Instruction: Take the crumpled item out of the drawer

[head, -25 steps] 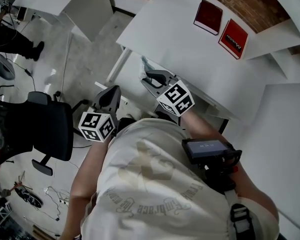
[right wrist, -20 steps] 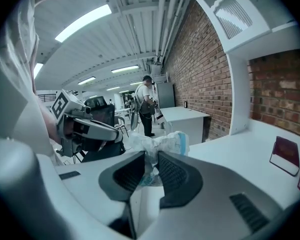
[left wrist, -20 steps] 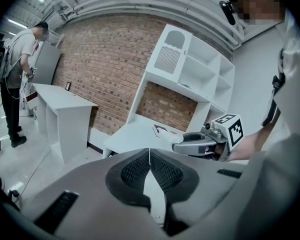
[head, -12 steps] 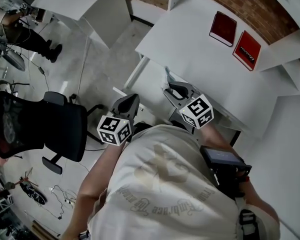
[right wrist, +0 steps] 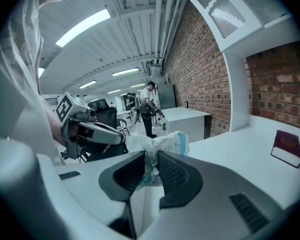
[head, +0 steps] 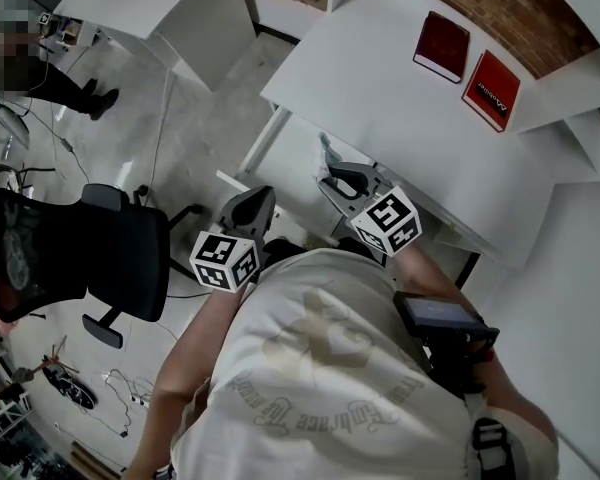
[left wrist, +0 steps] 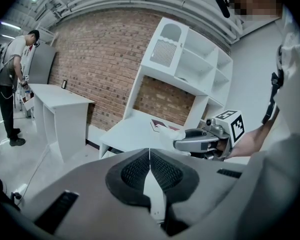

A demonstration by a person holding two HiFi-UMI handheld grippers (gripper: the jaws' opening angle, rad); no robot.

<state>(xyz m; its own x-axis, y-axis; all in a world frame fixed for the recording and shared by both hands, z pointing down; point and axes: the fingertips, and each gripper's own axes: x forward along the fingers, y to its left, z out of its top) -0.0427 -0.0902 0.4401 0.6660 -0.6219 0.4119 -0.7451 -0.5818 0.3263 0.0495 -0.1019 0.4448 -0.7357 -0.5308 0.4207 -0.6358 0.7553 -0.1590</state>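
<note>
Hardly moved since a second ago. Right gripper (right wrist: pixel 151 160) pinching crumpled item (right wrist: pixel 162 143) in mid-air at desk (head: pixel 380 78) edge, inside no container. Left gripper (left wrist: pixel 149 156) pressed together, empty. Item's blue patch readable in right gripper view only.

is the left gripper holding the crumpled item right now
No, the left gripper has its jaws pressed together with nothing between them; the crumpled item is clamped in the right gripper.
</note>
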